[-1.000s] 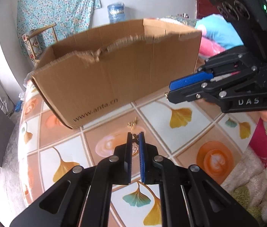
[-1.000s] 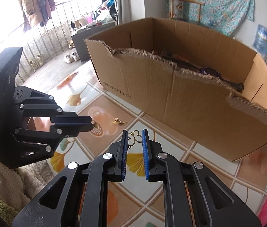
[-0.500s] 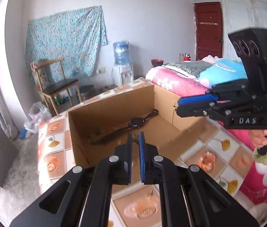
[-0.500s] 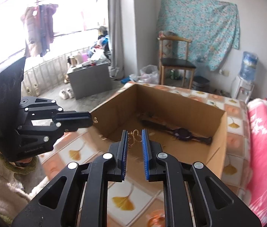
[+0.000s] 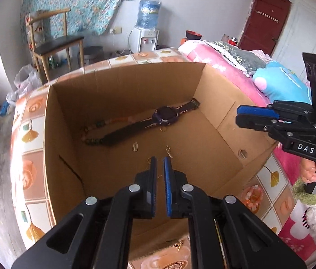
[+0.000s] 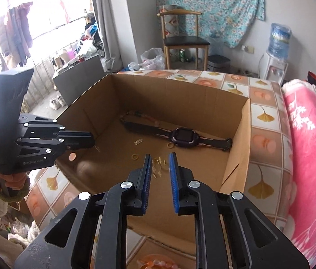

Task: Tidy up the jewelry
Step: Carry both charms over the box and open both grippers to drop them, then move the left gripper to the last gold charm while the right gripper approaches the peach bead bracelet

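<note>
Gold earring (image 6: 158, 167): blurred, loose in the gap of the R gripper (image 6: 160, 155), above the floor of the cardboard box (image 6: 238, 143). R jaws have just been opening and stand moderately parted; the pads are not pressing on the piece. Looks like a release, w/ the earring dropping free.

L gripper (image 5: 160, 168): over the near part of the box, angled down. Jaws nearly closed, only a thin slit, though they have just eased apart a touch. A pale sliver shows at its tip in the R view; can't tell if it is pinched or falling.

Already in the box:
- watch (image 5: 165, 116), laid flat along the far wall
- bead string (image 5: 93, 134) beside the strap end
- small silver charm (image 5: 135, 146)
- two rings (image 6: 135, 156) (image 6: 169, 145)
- another gold earring (image 5: 168, 151) on the floor, near the L tips

Outside, on the tiled desk (image 5: 29, 132): orange bead bracelet (image 5: 253, 194) just by the box's front corner, plus a small gold bit (image 5: 178, 245) below the near wall.

Step, as I judge it: drop-off, both hands at once. Task approx. mostly done, two pcs left out.

Next, prob.: lift both grippers clear of the walls and go for the leftovers. The gold bit lies flat and tiny, so it needs a fine tip pinch. The bracelet needs jaws opened wider, across the beads.
</note>
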`<control>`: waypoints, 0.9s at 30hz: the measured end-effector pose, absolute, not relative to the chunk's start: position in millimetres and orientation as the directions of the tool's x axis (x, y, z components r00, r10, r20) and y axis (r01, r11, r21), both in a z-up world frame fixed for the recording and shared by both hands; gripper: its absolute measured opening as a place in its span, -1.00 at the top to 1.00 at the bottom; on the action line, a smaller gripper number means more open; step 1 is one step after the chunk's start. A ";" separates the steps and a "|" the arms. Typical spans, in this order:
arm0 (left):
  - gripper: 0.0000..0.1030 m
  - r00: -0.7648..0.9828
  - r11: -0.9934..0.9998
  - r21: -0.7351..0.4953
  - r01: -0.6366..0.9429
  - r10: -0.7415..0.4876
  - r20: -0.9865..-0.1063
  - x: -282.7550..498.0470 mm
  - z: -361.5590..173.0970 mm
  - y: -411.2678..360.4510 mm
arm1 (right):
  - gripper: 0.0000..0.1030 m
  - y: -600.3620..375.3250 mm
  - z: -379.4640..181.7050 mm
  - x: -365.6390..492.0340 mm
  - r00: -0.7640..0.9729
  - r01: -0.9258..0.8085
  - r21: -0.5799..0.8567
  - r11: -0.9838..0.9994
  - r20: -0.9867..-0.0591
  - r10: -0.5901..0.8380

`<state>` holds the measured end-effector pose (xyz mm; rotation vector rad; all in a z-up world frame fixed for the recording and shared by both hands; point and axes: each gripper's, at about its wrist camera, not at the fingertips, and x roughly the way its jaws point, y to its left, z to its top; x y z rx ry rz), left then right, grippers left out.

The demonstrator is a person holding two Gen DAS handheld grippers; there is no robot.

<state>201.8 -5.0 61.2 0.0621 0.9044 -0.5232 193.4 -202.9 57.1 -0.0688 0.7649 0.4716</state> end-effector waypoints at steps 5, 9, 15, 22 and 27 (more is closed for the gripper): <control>0.56 0.519 0.881 -0.174 0.440 -0.407 -0.752 201.6 62.1 0.1 | 0.61 -211.3 64.9 190.0 0.651 -0.426 0.112 0.898 -0.651 0.390; 0.45 0.553 0.883 -0.175 0.435 -0.416 -0.722 193.1 73.8 7.6 | 0.52 -218.6 76.0 179.0 0.681 -0.416 0.115 0.902 -0.618 0.393; 0.17 0.650 0.894 -0.118 0.432 -0.400 -0.647 157.5 100.5 20.9 | 0.26 -225.1 91.9 146.0 0.725 -0.416 0.128 0.900 -0.551 0.414; -0.23 0.715 0.874 -0.036 0.484 -0.419 -0.560 87.1 118.9 36.2 | 0.14 -214.3 94.4 94.4 0.731 -0.450 0.147 0.881 -0.507 0.457; -0.30 0.671 0.856 -0.052 0.515 -0.439 -0.597 52.3 98.3 40.3 | 0.14 -202.3 72.1 68.7 0.693 -0.462 0.181 0.868 -0.538 0.481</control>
